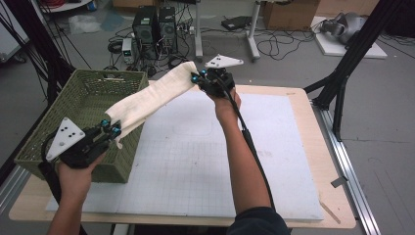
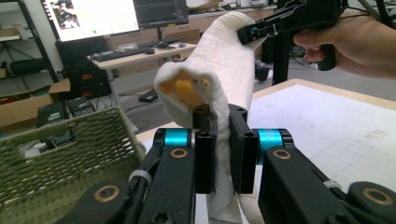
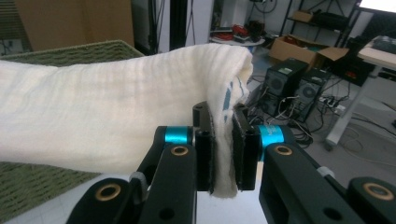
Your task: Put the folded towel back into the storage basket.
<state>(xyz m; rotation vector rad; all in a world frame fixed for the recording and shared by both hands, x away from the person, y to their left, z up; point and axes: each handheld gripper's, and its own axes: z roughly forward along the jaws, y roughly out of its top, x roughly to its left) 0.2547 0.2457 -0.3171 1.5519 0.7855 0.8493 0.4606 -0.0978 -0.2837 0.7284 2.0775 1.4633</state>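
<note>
Claws (image 1: 111, 128) (image 1: 198, 76) pinch cloth (image 1: 147, 100) (apparently taut).

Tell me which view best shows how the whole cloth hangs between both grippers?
The high view: the cloth spans from the left gripper to the right gripper, above the basket. The gripper views show only its clamped ends close up.

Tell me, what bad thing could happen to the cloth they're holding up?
1. The cream cloth hangs in the air between the left gripper and the right gripper, each pinching just one end. If either pinch slips, that end may drop.
2. The cloth stretches over the corner of the green basket, so a sagging middle might snag on the woven rim.
3. Pulling the hands further apart could tug the cloth out of a gripper.
</note>
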